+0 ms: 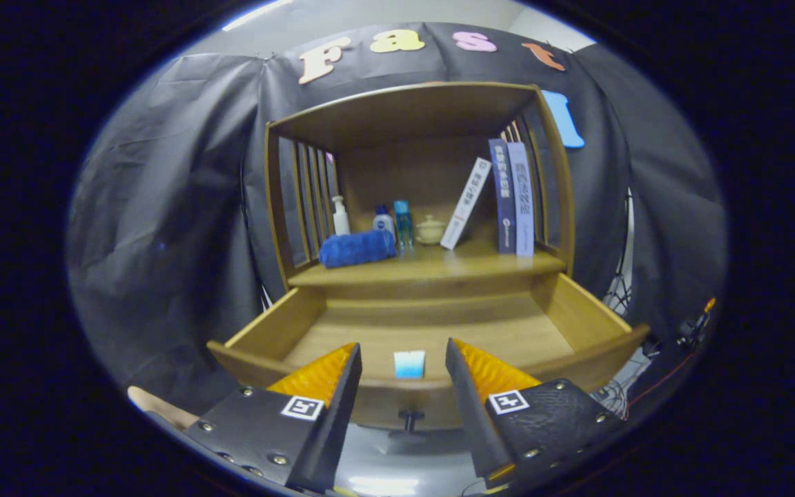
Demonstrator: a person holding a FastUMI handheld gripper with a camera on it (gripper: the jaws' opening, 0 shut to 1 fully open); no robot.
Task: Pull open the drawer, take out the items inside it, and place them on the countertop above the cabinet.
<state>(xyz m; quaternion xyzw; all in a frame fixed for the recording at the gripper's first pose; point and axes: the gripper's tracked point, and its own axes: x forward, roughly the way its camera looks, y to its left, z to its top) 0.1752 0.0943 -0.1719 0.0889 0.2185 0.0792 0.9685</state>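
Box (409, 364) seemingly beyond parted jaws

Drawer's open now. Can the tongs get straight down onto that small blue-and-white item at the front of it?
Probably yes. The tongs are open, and the blue-and-white item sits between their tips, just inside the drawer front wall. Nothing lies over it.

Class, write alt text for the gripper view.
The open gripper hovers over a pulled-out wooden drawer, a small blue-white item between its fingers. Above, the countertop holds a blue towel, bottles and books.

Gripper (403, 355) fingers spread wide apart
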